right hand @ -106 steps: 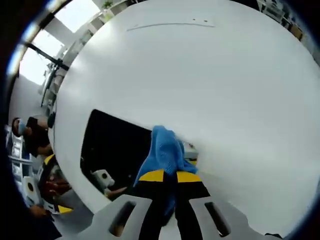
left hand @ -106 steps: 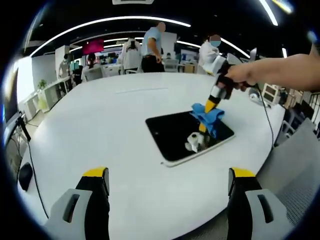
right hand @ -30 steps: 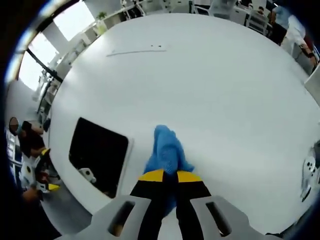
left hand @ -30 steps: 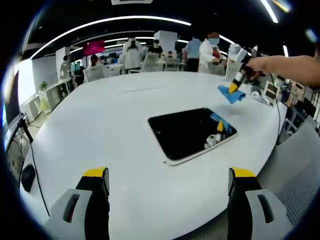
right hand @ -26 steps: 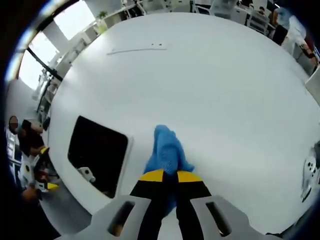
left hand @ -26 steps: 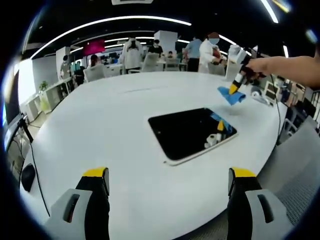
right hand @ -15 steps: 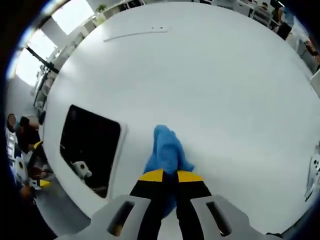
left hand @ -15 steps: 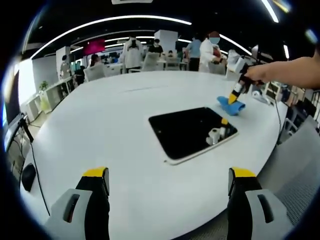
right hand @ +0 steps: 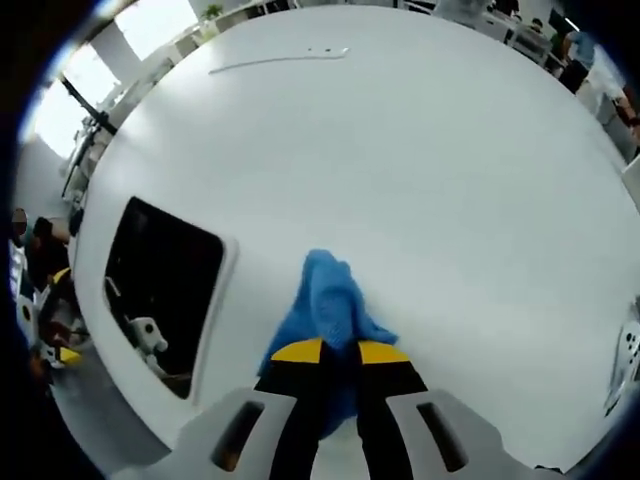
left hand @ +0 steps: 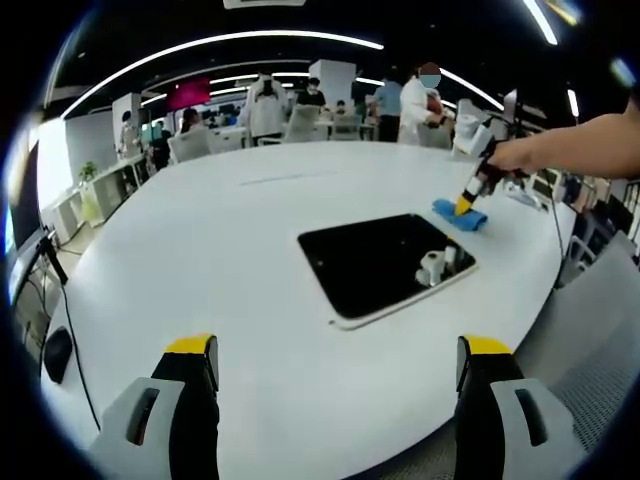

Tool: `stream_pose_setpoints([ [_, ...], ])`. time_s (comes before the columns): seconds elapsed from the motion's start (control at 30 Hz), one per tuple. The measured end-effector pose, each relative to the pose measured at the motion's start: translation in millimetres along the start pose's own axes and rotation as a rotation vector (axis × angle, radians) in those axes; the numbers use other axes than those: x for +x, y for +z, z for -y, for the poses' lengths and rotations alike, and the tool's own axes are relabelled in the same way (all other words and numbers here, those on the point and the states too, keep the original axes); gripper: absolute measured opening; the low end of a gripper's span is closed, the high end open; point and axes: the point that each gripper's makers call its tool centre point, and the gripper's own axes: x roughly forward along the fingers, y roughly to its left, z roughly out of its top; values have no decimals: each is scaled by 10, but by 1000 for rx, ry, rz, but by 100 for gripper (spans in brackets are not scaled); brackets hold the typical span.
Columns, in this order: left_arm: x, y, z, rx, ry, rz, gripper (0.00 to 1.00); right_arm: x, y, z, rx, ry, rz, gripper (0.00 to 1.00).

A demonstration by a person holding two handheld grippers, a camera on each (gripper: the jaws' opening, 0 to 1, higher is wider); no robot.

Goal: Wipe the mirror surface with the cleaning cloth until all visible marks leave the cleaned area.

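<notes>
blue cloth (right hand: 325, 300) in right tool (right hand: 335, 352), beside mirror (right hand: 160, 290)

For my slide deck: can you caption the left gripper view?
Right gripper sets the blue cleaning cloth on the white round table beside the dark rectangular mirror.

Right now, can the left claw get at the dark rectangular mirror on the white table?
Probably yes: the left claw is open, holds nothing, and only bare white table lies between it and the mirror. The right claw holds the blue cloth beyond it.

Mirror (left hand: 385, 262) dark, glossy glass; cloth (right hand: 322, 305) soft blue fabric; table (left hand: 220, 260) smooth matt white.
</notes>
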Motion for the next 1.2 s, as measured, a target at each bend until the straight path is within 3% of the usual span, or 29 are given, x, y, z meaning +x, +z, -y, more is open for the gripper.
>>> stream_pose_setpoints([
  [0.03,0,1,-1,0,1,1,100,-2,10,-11,-44,7,4,8],
  [0.2,-4,-2,-7,-2,4,1,100,-17,-15,-50,-60,-6,10,11],
  [0.43,-15,18,-39,12,22,12,100,-14,-9,-144,-78,-3,24,24],
  [0.57,-18,21,-29,4,21,12,100,-8,0,-116,-52,0,65,25],
  [0.67,-18,95,2,-12,8,51,100,-32,8,-214,-4,67,103,33],
  [0.77,-6,114,70,-1,-23,56,100,-142,132,-254,17,108,205,52],
  [0.83,-7,126,76,-8,-28,65,100,-314,205,-308,24,147,262,55],
  [0.9,-10,109,40,-51,-12,60,100,-558,292,-321,-49,123,343,63],
  [0.93,-8,106,32,-52,-8,57,100,-606,323,-320,-71,118,368,73],
  [0.97,-11,109,27,-48,-3,56,100,-772,460,-316,-138,106,467,80],
  [1.07,-27,173,102,-51,-47,85,100,-1018,521,-315,-151,94,565,93],
  [1.1,-41,232,128,-41,-60,118,100,-1158,558,-289,-155,73,642,94],
  [1.13,-53,285,103,-20,-43,145,100,-1234,521,-259,-148,56,665,97],
  [1.2,-63,280,93,-29,-33,141,100,-1360,409,-253,-121,60,701,100],
])
